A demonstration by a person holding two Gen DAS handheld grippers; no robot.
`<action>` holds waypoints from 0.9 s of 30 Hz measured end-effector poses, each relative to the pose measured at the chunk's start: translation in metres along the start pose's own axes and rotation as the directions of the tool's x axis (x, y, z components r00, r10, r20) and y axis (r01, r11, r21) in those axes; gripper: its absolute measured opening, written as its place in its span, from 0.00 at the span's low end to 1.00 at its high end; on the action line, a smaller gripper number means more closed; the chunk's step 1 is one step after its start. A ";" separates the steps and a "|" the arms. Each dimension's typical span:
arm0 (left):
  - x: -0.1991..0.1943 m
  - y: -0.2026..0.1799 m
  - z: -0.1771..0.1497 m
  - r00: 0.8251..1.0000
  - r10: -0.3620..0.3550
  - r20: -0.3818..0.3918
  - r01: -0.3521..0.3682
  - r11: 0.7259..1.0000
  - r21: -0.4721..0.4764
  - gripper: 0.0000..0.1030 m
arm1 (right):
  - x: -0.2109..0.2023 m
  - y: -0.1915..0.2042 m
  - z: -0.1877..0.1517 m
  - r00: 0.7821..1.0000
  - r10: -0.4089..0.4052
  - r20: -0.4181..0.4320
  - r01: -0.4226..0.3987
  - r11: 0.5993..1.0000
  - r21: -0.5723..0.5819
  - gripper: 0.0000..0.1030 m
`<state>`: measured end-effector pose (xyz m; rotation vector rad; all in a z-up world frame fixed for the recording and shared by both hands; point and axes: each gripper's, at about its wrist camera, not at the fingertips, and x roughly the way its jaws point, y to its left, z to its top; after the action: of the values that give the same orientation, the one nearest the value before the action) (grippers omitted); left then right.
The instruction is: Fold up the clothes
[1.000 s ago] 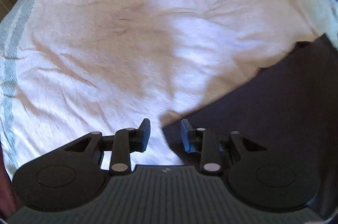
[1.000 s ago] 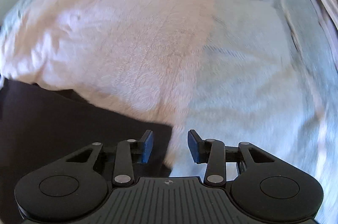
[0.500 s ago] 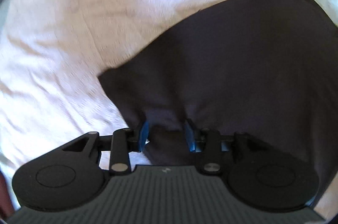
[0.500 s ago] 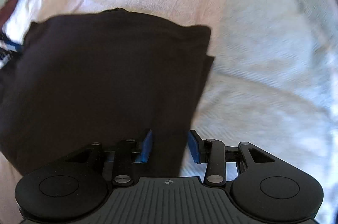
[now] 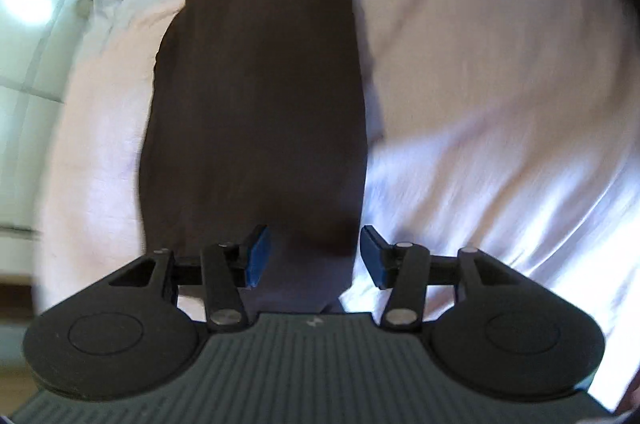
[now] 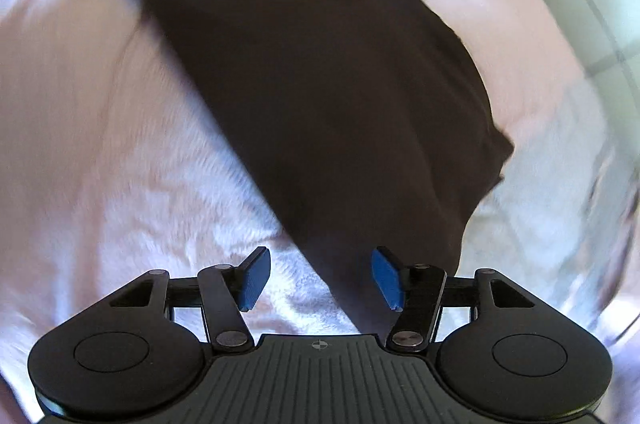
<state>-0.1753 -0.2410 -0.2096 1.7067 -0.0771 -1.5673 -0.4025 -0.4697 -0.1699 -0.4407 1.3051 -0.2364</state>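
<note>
A dark brown garment point(image 5: 260, 104) lies folded into a long strip on a pale pink bedspread point(image 5: 500, 84). In the left wrist view my left gripper point(image 5: 314, 256) is open, its blue pads point(image 5: 256, 256) astride the strip's near end, not closed on it. In the right wrist view the garment point(image 6: 320, 84) runs diagonally from top left to bottom right. My right gripper point(image 6: 320, 278) is open over its near corner, the cloth's edge lying between the pads point(image 6: 384, 278). Both views are motion-blurred.
The bedspread point(image 6: 100, 144) spreads on both sides of the garment. A pale tiled or panelled surface point(image 5: 28, 44) shows at the left of the left wrist view and a similar one point(image 6: 592, 4) at the upper right of the right wrist view.
Both grippers have swung round and opened wider. The garment, wide half a second ago, now lies as a narrower long strip ahead of each gripper.
</note>
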 end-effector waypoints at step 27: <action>0.003 0.022 0.001 0.963 0.185 -0.194 -0.207 0.973 -0.101 0.02 | -0.020 0.002 -0.039 0.989 -0.133 0.062 0.137 0.988 -0.067 0.02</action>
<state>-0.1652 -0.2583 -0.1991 1.6858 -0.0556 -1.2395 -0.4453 -0.4668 -0.1609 -0.5937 1.2316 -0.2888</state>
